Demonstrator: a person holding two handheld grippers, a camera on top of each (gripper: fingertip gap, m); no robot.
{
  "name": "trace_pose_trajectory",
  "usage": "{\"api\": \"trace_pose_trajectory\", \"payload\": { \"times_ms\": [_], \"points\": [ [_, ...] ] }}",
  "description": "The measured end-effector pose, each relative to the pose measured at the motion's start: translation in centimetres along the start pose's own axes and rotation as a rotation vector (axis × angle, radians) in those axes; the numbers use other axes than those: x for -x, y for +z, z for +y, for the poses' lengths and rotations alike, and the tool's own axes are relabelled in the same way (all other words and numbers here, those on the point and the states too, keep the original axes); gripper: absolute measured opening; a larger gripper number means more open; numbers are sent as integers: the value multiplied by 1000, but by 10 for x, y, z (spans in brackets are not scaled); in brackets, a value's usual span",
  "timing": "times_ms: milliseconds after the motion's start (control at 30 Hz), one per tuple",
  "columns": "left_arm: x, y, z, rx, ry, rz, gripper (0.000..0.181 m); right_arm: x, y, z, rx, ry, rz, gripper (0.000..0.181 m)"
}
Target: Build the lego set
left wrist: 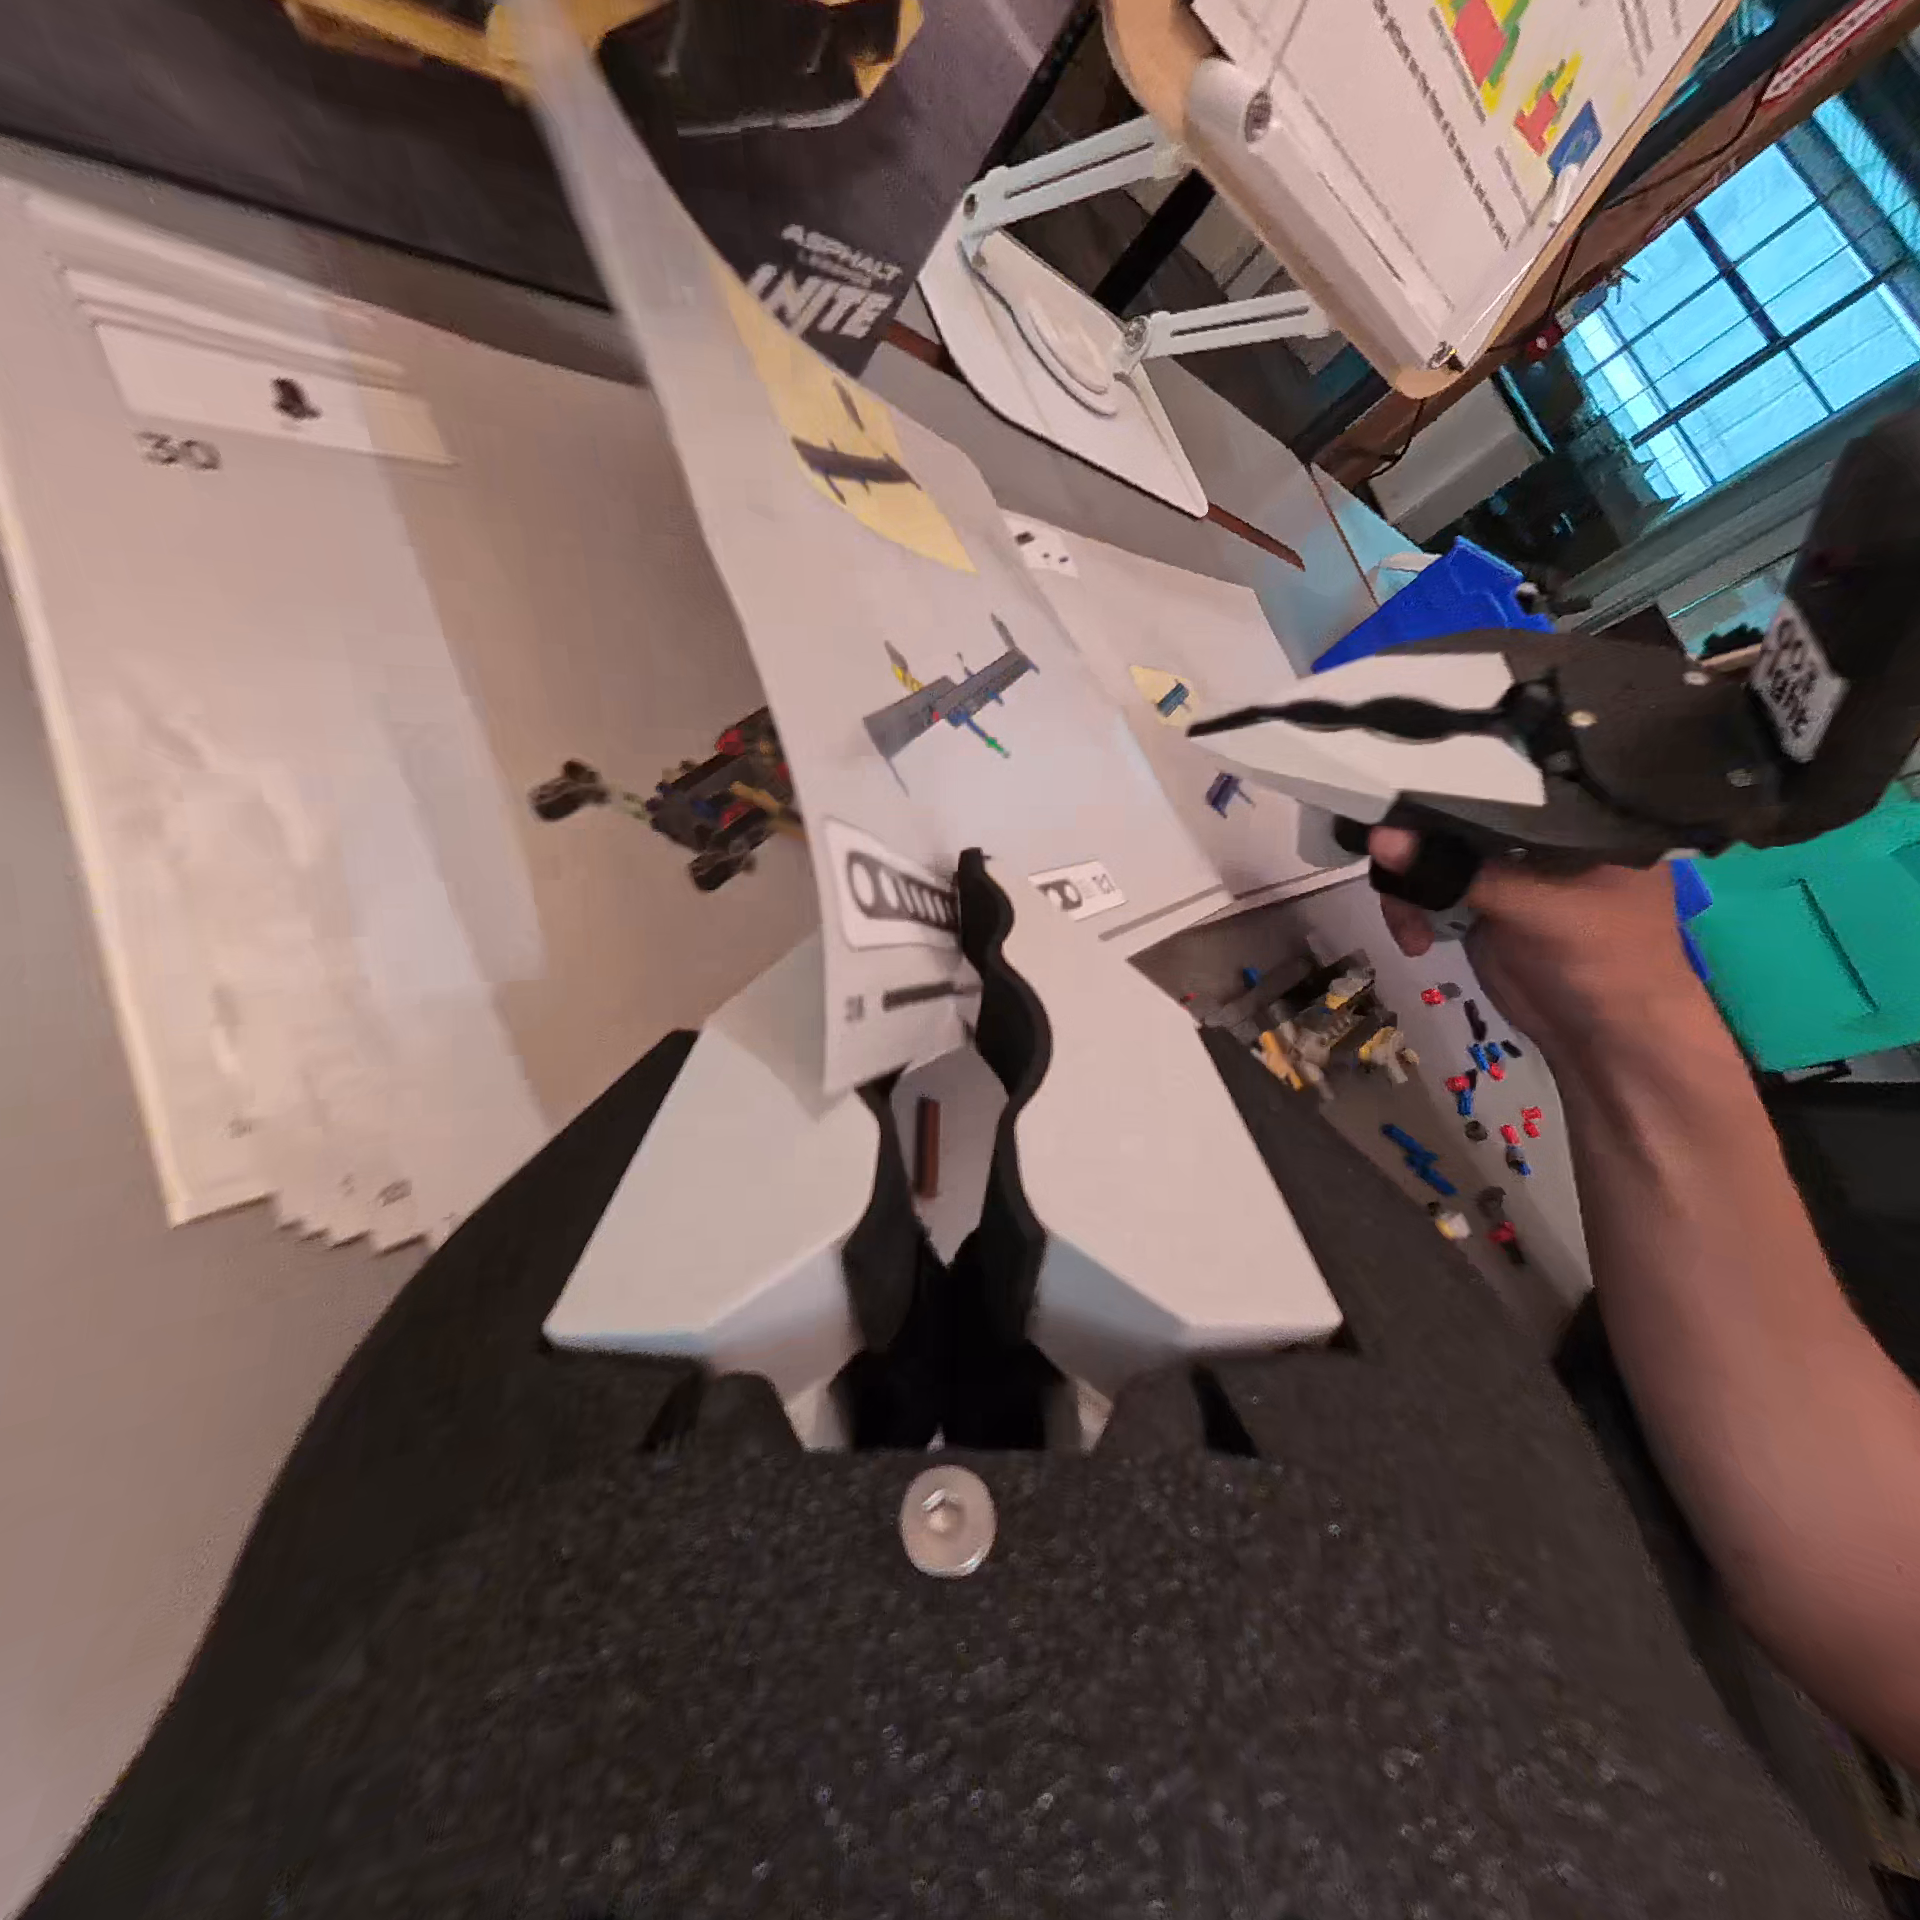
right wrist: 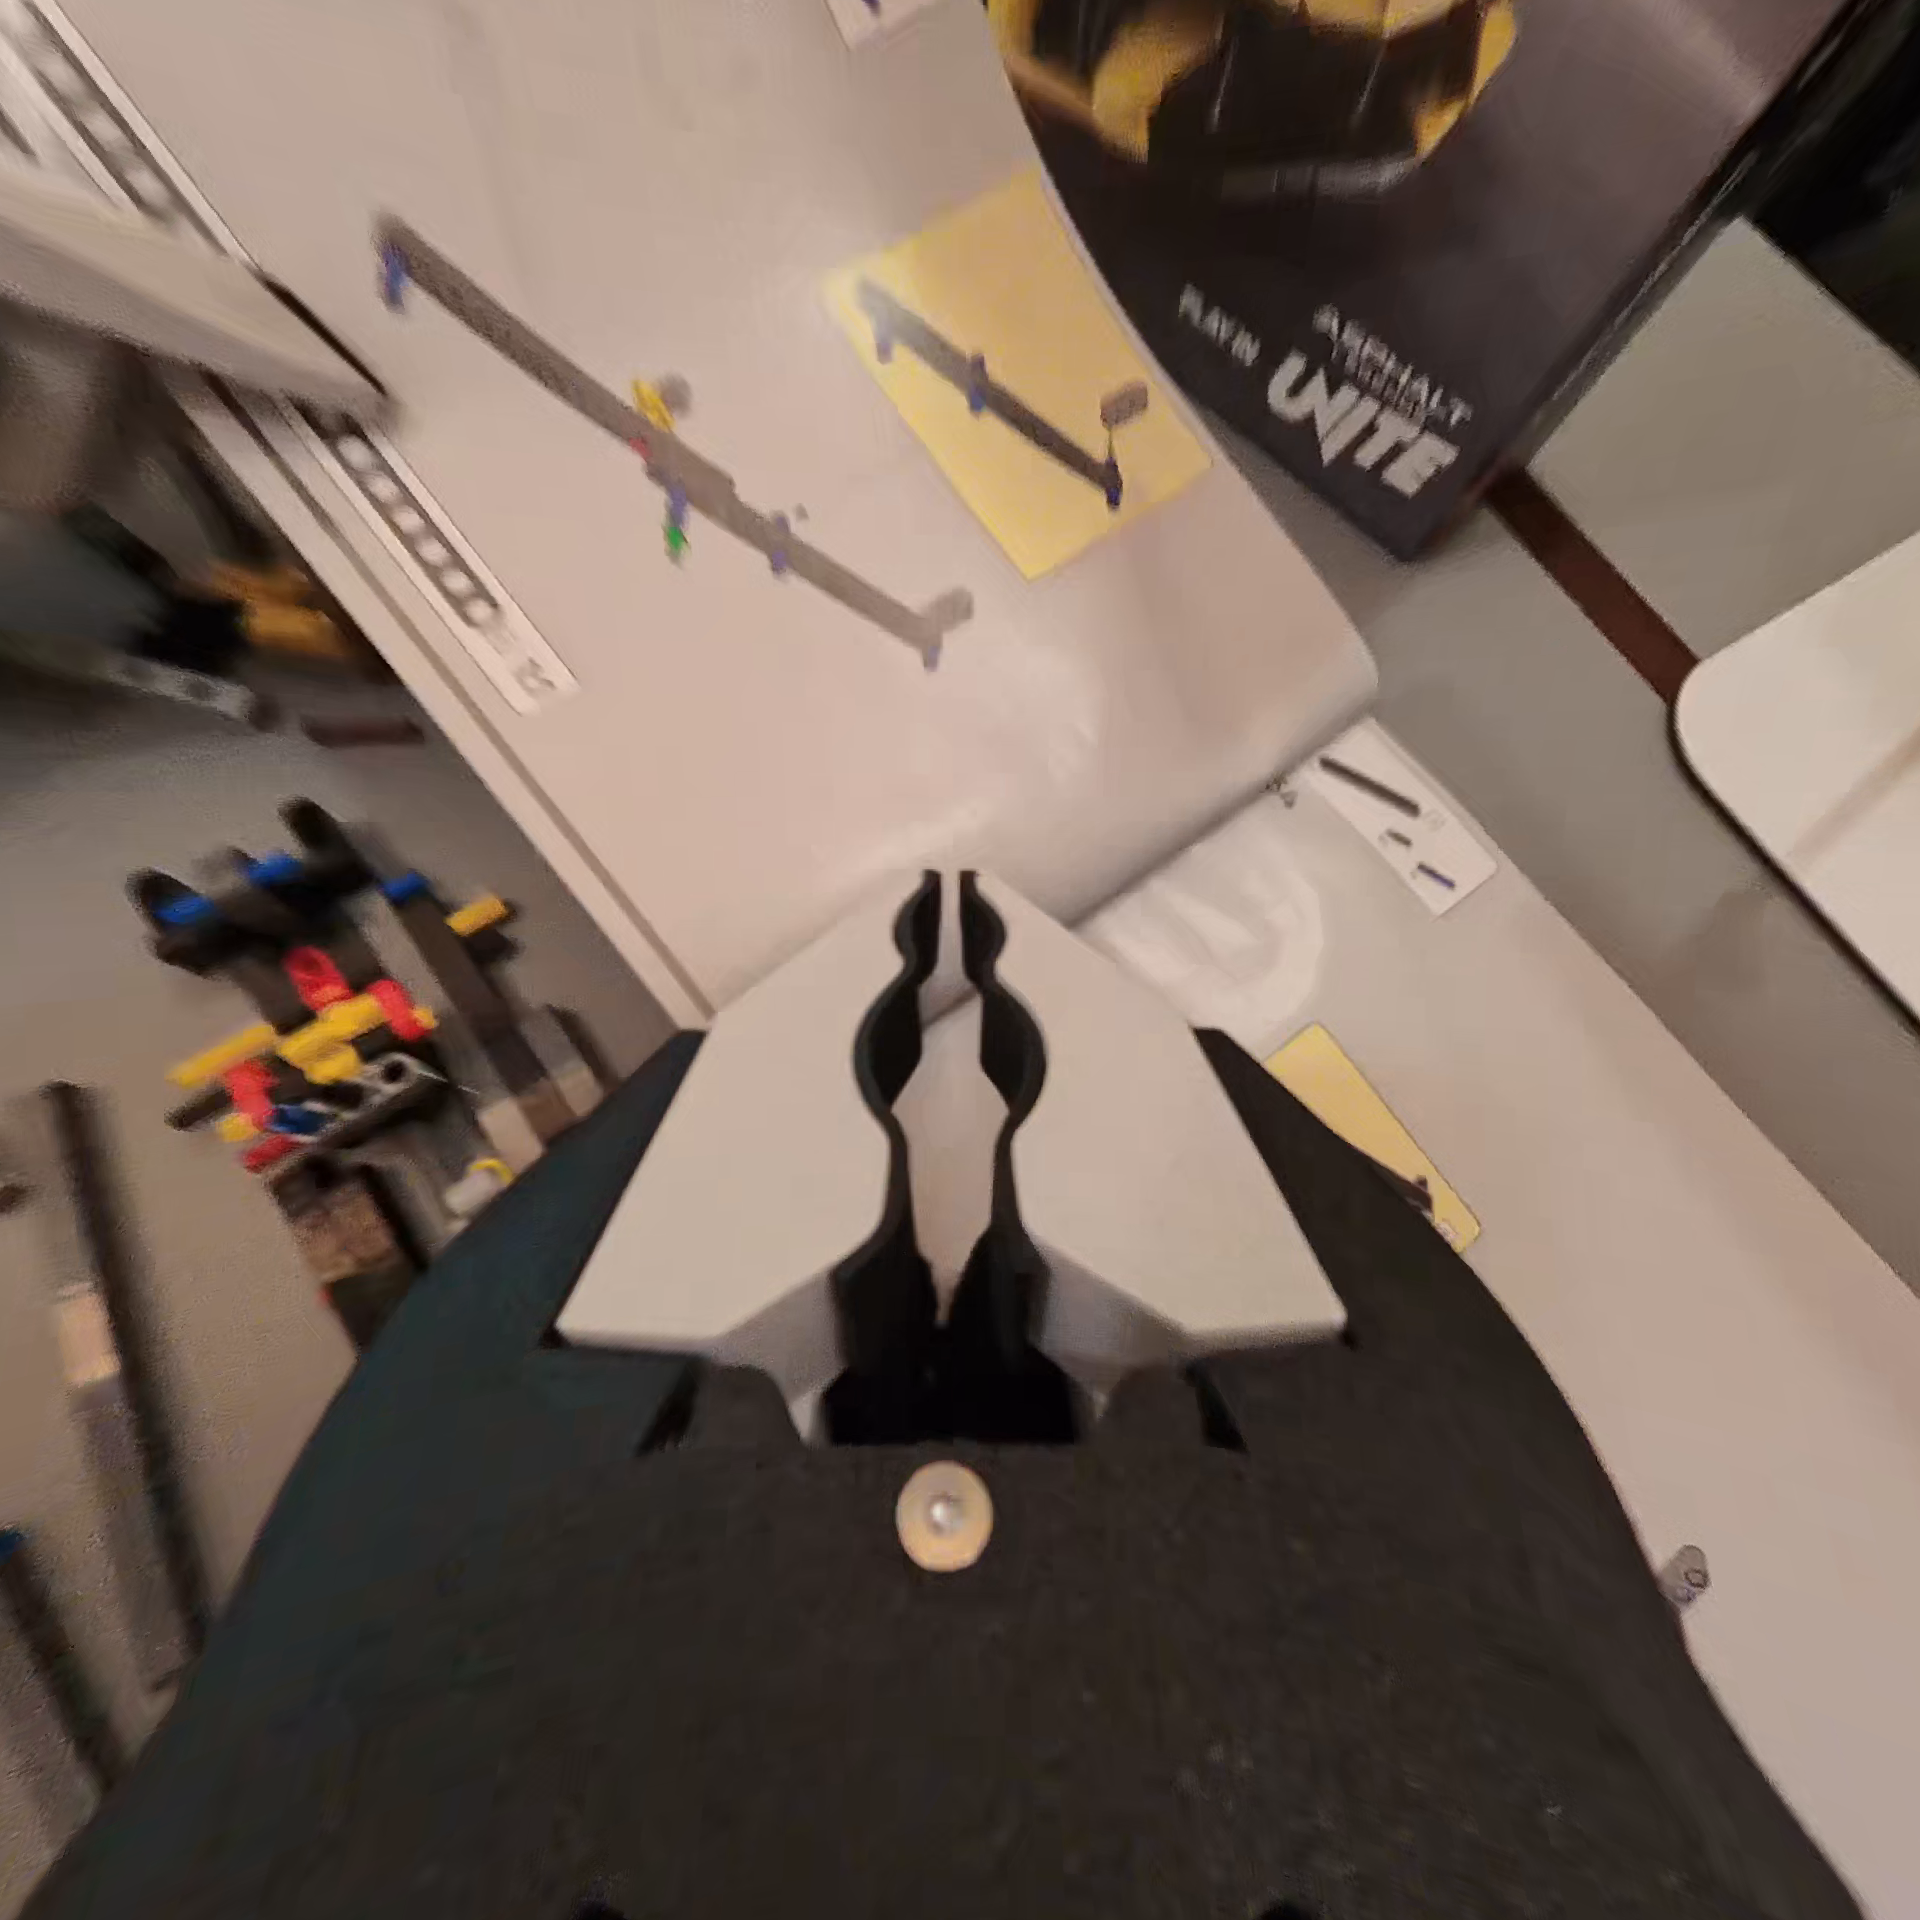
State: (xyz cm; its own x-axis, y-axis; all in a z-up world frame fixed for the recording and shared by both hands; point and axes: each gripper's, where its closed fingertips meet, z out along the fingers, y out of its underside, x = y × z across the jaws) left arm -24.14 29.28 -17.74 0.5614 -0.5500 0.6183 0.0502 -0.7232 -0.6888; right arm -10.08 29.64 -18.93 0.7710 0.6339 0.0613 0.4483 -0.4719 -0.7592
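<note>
Two grippers are showing in the left wrist view, and I am reading the scene from there first. My left gripper [left wrist: 951,997] is pinching the lower corner of a page of the instruction booklet [left wrist: 935,644] at mid-frame, jaws closed on the paper, lifting the sheet so that it is standing up and curling; I judge I am turning a page to reach the next build step. The right gripper [left wrist: 1351,727] is hovering at the right edge of the frame, its jaws pressed together with nothing between them, probably waiting clear of the moving sheet. In its own view, the same gripper [right wrist: 951,894] is showing only a sliver of gap at the tips and is holding nothing.

The partly built lego model [left wrist: 696,800] is lying at centre left, half covered by the lifted page. Loose lego pieces [left wrist: 1475,1101] are scattered at lower right of that frame, kept within reach. The set's dark box [right wrist: 1351,291] is standing at upper right of the right wrist view.

Much is blurring: I cannot make out the model's shape, nor the colourful parts [right wrist: 312,1018] at the left edge of the right view. A small dark stick [left wrist: 927,1143] is sitting behind the left jaws; I cannot tell whether it is touching them.
</note>
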Motion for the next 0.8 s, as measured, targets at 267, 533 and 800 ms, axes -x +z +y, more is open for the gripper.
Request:
{"api": "trace_pose_trajectory", "payload": {
  "times_ms": [267, 533, 800],
  "points": [
    [33, -25, -3, -18, 9, -85, 2, 18, 42, 18, 196, -193, 33, 0],
    [64, -78, -40, -174, 178, -319, 23, 21, 50, 17, 247, -209, 31, 0],
    [5, -24, -108, -113, 426, -131, 39, 29, -11, -46, -161, 68, -38, 0]
  ]
}}
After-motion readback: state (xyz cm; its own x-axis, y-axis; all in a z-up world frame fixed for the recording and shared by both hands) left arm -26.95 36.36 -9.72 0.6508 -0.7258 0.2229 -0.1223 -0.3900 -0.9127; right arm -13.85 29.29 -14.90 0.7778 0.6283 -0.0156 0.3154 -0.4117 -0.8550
